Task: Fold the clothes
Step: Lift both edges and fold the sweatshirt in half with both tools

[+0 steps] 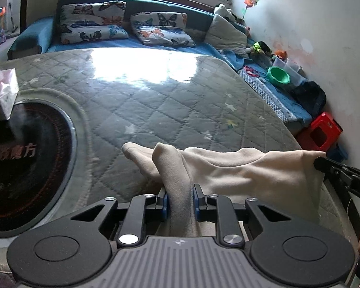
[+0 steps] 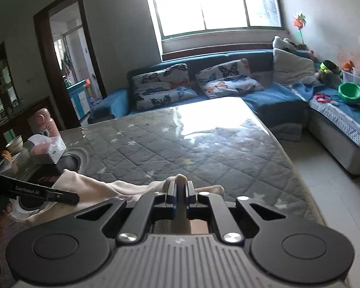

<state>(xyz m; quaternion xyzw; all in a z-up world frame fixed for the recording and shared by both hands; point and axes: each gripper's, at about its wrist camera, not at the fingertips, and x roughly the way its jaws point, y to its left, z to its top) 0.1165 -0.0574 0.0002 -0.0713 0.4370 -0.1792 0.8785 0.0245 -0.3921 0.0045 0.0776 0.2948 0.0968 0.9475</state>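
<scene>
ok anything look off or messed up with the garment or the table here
Nothing damaged or spilled. The cream garment is simply bunched and slack between the left gripper and right gripper, both clamped on it, its loose end trailing onto the quilted table cover. That fits mid-fold.

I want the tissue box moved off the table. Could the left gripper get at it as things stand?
Probably not yet: the left gripper is shut on the cream garment. The tissue box sits unobstructed on the table.
</scene>
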